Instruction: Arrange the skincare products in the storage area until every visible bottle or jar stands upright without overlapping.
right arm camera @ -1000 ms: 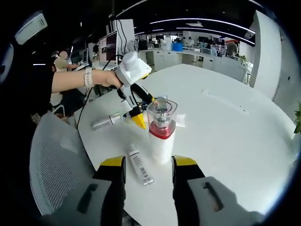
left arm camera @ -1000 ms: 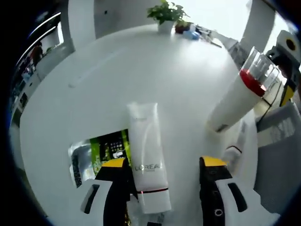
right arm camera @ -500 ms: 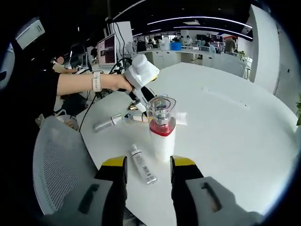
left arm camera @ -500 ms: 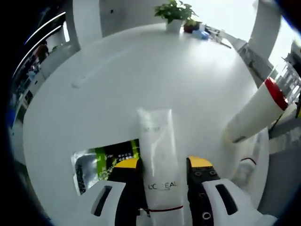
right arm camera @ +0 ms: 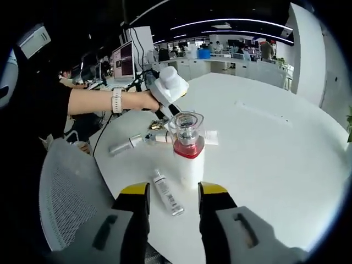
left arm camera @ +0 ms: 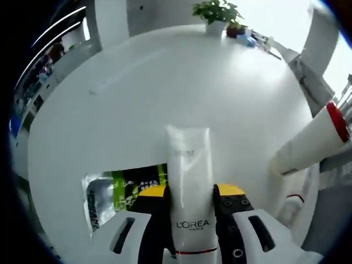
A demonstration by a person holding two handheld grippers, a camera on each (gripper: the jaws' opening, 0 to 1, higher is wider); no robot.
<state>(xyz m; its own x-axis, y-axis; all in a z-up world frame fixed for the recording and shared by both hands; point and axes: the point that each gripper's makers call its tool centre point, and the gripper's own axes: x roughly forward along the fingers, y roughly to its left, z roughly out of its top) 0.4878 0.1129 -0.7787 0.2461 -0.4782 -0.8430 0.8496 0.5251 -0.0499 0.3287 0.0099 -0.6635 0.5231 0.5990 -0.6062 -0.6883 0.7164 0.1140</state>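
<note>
1. Closest in the left gripper view, our left gripper (left arm camera: 191,193) has both jaws pressed against a white L'Oreal tube (left arm camera: 190,197) lying flat on the white table (left arm camera: 137,93), low in the frame.
2. Beside it at lower left lies a green sachet (left arm camera: 124,188).
3. At right a white bottle with a red band (left arm camera: 313,144) leans across the frame.
4. In the right gripper view, our right gripper (right arm camera: 168,191) hangs open at the bottom, holding nothing.
5. Beyond it lies a small slim tube (right arm camera: 168,192); the red-banded bottle stands upright at centre.
6. Farthest, a potted plant (left arm camera: 216,13) sits top centre.
</note>
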